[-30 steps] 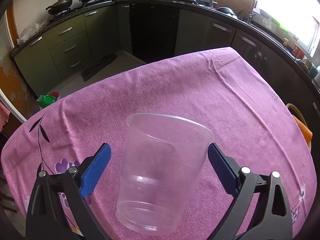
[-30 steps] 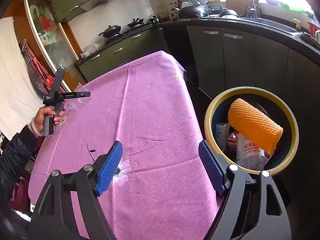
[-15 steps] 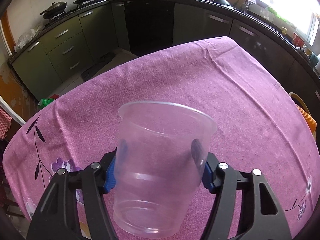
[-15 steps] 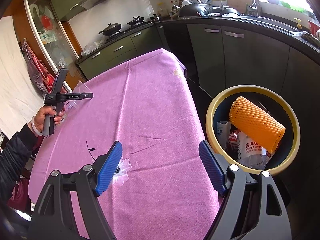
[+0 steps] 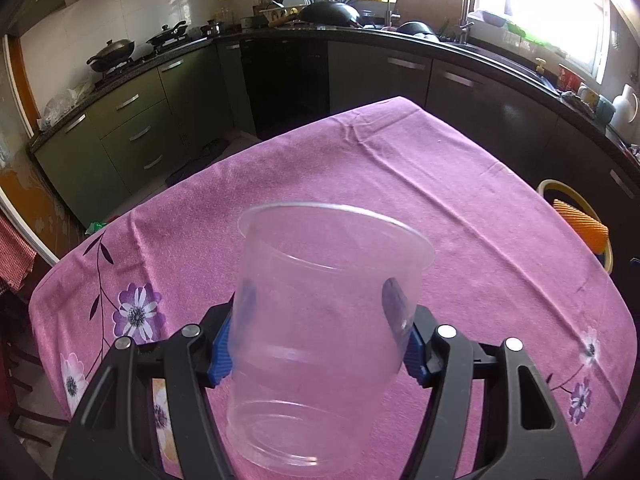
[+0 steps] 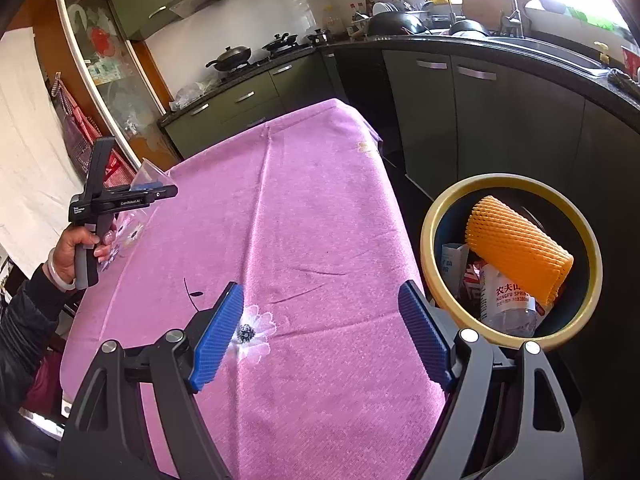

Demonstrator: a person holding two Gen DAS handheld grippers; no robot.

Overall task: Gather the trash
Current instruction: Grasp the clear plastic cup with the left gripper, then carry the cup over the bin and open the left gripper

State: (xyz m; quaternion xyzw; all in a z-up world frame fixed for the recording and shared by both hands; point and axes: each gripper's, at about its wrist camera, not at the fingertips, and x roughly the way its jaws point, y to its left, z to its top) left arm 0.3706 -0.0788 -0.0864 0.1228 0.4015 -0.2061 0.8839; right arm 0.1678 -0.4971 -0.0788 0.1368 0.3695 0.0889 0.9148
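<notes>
**A:** Left wrist view first. What is different from a second ago?

**B:** The left gripper had its jaws spread on either side of the clear plastic cup; they have just been closing, and now the blue pads press the cup's walls from both sides. The purple tablecloth also sits lower and further off beneath the cup, so I judge it lifted clear of the table.

**A:** And the bin?

**B:** The yellow-rimmed bin peeks past the table's right edge, well apart from the cup.

**A:** Right wrist view, then.

**B:** The right gripper is spread wide with nothing between its pads, hovering over the cloth just beside the bin, unchanged from before. The bin already holds an orange foam net and a plastic bottle. At the far left a hand holds the left gripper with the cup raised.

**A:** Meaning?

**B:** Pickup looks done; carrying the cup across to the bin likely comes next.
</notes>
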